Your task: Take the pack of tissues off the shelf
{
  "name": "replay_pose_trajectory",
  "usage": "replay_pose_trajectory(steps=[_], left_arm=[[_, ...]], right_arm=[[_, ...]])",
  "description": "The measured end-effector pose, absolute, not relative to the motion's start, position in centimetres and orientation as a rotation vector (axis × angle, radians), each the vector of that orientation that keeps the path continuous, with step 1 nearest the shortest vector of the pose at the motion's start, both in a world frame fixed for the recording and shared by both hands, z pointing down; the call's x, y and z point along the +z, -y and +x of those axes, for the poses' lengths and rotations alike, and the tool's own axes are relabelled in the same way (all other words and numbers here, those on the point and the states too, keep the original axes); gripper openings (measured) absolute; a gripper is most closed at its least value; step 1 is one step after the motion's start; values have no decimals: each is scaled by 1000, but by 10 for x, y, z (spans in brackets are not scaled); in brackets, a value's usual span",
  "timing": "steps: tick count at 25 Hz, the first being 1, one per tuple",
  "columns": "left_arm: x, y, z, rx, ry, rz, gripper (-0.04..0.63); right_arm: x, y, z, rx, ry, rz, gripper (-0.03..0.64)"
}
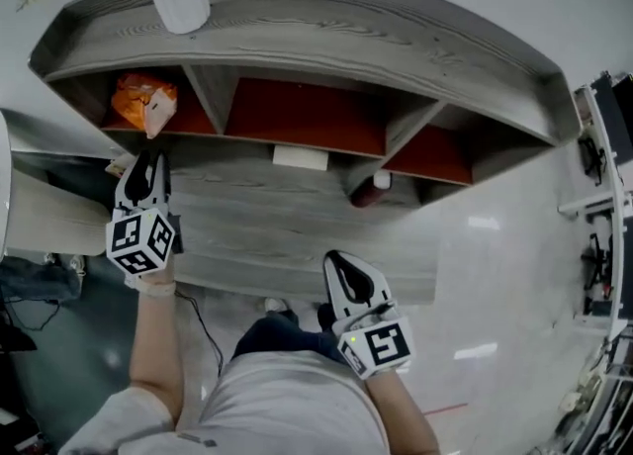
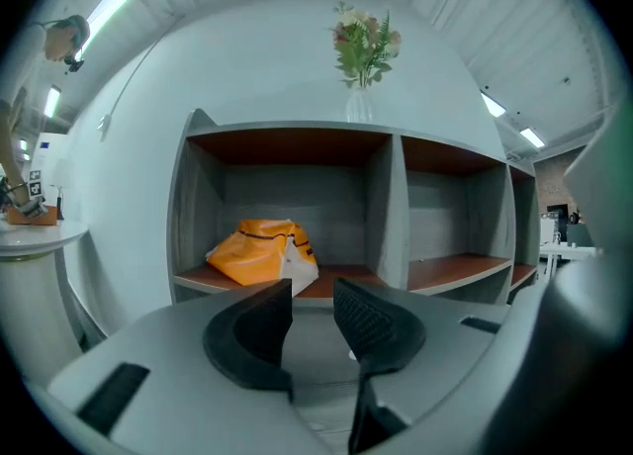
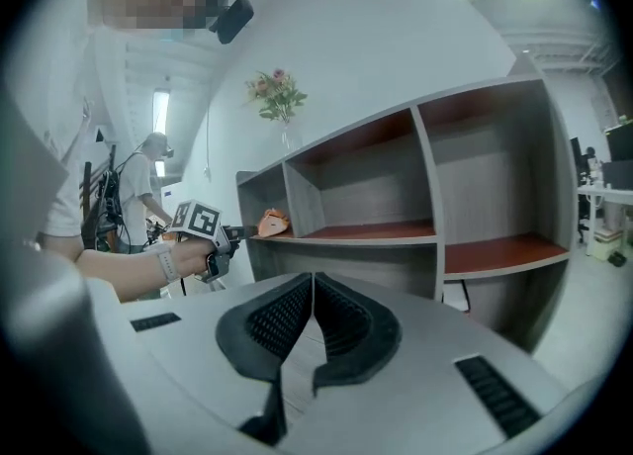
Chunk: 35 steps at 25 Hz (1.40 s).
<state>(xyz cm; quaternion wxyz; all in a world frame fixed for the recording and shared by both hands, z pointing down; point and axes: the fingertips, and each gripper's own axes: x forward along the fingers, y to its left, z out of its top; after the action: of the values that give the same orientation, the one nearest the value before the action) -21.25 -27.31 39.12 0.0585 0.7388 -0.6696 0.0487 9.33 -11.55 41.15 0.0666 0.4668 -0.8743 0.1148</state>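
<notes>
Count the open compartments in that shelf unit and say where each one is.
3, side by side in one row: the left compartment, which holds the orange pack of tissues; the middle compartment; and the right compartment. No others show in any view.

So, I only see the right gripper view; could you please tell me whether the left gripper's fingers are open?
Observer: Yes, the left gripper has its fingers apart, with nothing between them.
Operator: Thank you; is it lined up with the tissues?
Observer: Nearly: the crumpled orange plastic pack of tissues lies ahead in the leftmost compartment of the grey wooden shelf, slightly left of the gap, untouched.
</notes>
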Motion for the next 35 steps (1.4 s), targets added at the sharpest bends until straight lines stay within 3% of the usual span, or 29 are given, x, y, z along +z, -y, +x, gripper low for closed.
replay_pose_trajectory(steps=[15, 18, 21, 35], left_arm=[[406, 347, -248, 196, 2168, 2119, 101], [404, 345, -249, 178, 2179, 2114, 38], [401, 340, -248, 200, 2190, 2119, 23], [378, 278, -229, 250, 2223, 2146, 17]], right_arm=[[418, 122, 112, 374, 2517, 1560, 20], [417, 129, 112, 359, 2530, 1547, 20], [418, 132, 110, 356, 2541, 1521, 20], [410, 144, 92, 342, 2681, 1327, 20]])
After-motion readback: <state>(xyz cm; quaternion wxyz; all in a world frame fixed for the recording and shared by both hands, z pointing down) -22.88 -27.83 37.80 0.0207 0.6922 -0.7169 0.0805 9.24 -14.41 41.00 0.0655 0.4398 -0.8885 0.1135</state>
